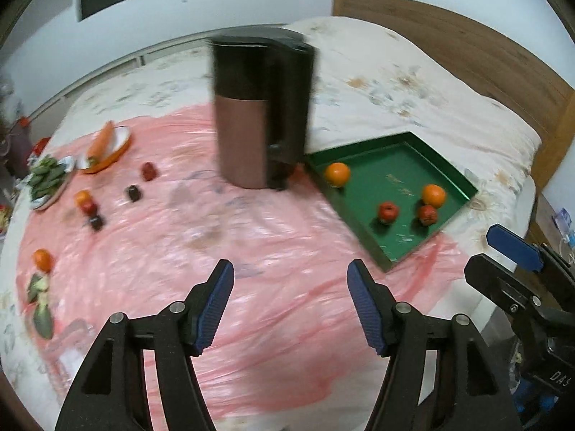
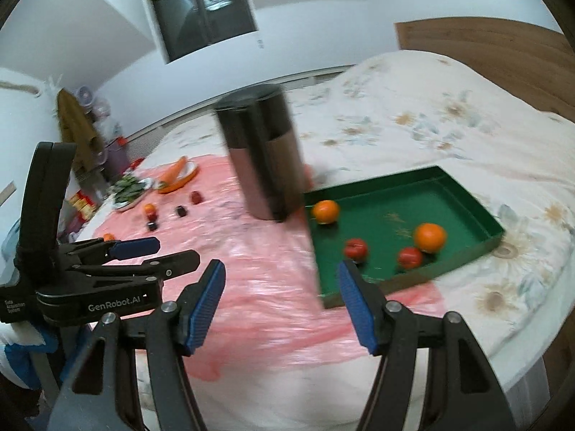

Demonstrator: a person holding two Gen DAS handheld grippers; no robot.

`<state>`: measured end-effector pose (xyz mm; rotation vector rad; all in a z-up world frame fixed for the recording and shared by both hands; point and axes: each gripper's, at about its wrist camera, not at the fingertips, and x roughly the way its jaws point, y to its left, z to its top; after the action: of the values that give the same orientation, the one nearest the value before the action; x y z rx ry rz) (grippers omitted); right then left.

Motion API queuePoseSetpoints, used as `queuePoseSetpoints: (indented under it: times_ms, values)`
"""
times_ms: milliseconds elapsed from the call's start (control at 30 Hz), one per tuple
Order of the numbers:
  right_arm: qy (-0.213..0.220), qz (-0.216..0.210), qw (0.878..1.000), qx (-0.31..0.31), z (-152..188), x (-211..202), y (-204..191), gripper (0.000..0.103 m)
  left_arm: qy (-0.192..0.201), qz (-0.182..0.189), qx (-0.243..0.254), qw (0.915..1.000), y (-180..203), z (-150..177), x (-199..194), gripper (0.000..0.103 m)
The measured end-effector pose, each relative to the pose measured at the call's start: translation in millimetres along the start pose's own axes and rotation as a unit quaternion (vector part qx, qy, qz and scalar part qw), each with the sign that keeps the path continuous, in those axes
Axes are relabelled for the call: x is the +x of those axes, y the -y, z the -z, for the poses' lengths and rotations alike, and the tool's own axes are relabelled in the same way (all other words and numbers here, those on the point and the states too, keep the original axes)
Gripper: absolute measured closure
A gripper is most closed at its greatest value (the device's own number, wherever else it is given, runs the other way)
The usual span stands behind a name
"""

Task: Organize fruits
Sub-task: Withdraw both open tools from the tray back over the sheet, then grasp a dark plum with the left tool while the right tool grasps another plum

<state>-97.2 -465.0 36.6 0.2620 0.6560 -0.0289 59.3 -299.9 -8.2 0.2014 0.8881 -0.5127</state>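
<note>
1. Left wrist view: the left gripper hangs over a pink plastic sheet spread on a bed with a flowered cream quilt. Its blue-padded jaws stand apart with nothing between them.
2. A shallow green rectangular tray lies at the right edge of the sheet. It holds two oranges, one near its far-left corner and one toward its right side, and two small red fruits, the right one just beside the second orange.
3. A tall cylindrical container, black above and copper below, stands just left of the tray.
4. Far left on the sheet lie another orange, small red and dark pieces too blurred to name, a plate of green leaves and an orange dish carrying a carrot.
5. The right gripper shows at the right edge.
6. Right wrist view: the right gripper hovers by the tray's near-left corner, jaws parted and empty. The left gripper lies at the left, seen side-on.
</note>
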Motion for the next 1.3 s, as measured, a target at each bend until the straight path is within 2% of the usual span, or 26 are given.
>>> queuePoseSetpoints:
  times_ms: [300, 667, 900, 1000, 1100, 1167, 1300]
  values:
    - [-0.005, -0.048, 0.998, -0.043, -13.7, 28.7, -64.1, 0.003, 0.014, -0.042, -0.07, 0.9966, -87.4, 18.8, -17.7, 0.043]
    - [-0.034, -0.075, 0.992, -0.091, -30.5, 109.0, -125.7, 0.003, 0.017, -0.078, -0.146, 0.986, -195.1, 38.6, 5.5, 0.043]
    - [-0.071, -0.111, 0.981, -0.14, -58.0, 200.3, -177.1, 0.009, 0.017, -0.072, -0.179, 0.9811, -265.4, 28.1, 41.2, 0.044]
    - [-0.095, -0.127, 0.976, -0.148, -67.2, 252.2, -195.0, 0.018, 0.006, -0.062, -0.18, 0.9816, -291.8, 16.0, 67.7, 0.044]
    - [-0.119, -0.129, 0.973, -0.152, -71.6, 299.4, -205.8, 0.023, -0.006, -0.055, -0.188, 0.9807, -308.3, 7.6, 89.0, 0.046]
    - [-0.134, -0.131, 0.971, -0.147, -71.9, 323.4, -208.9, 0.028, -0.016, -0.053, -0.185, 0.9811, -315.1, 2.5, 103.4, 0.051]
    - [-0.168, -0.131, 0.968, -0.133, -67.8, 363.6, -212.8, 0.03, -0.04, -0.056, -0.185, 0.9803, -324.4, -4.3, 128.6, 0.057]
